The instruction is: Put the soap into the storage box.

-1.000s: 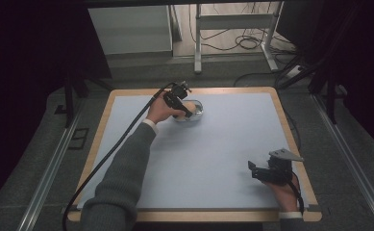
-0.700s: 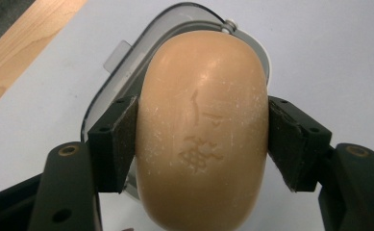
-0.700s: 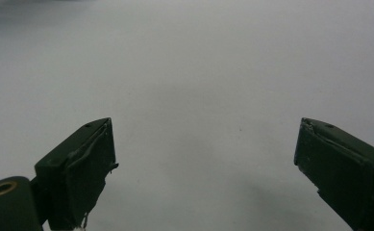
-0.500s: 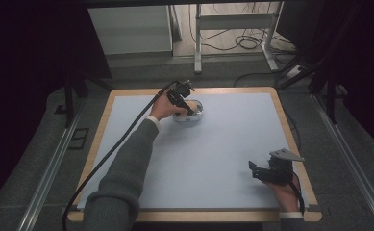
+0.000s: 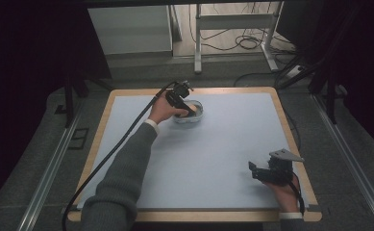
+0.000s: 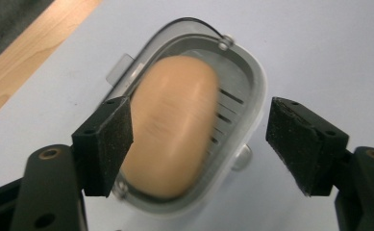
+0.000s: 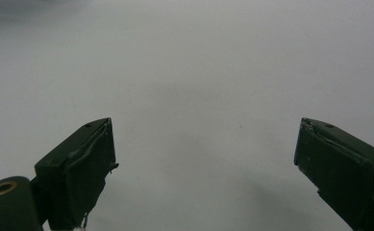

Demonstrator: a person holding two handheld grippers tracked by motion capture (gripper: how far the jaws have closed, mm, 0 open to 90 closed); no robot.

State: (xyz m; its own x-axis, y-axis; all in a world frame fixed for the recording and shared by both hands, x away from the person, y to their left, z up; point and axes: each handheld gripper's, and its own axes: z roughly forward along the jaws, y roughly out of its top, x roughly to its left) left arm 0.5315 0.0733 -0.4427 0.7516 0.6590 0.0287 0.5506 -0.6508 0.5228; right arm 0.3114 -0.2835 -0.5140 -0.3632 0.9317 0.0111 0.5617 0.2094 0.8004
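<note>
A tan, rounded oval lump (image 6: 175, 130), blurred, lies in a clear oval dish (image 6: 249, 86) with a slotted bottom, on the pale mat. My left gripper (image 6: 199, 144) hangs right above it. Its jaws have just been opening and the lump sits between them, with the right pad (image 6: 300, 139) well off it. In the high view the left gripper (image 5: 188, 109) is over the dish (image 5: 196, 118) at the far middle of the table. My right gripper (image 5: 252, 169) rests near the front right, and its jaws (image 7: 204, 168) stand wide apart with nothing between them.
A pale blue-grey mat (image 5: 213, 154) covers a wooden table (image 5: 194, 215). The left gripper's black cable (image 5: 112, 154) trails over the left edge. Beyond the table are a white cabinet (image 5: 129, 31) and a metal stand (image 5: 232, 24) with cables on the floor.
The left hand has stayed over the dish with hardly any shift. The right hand has kept still.
</note>
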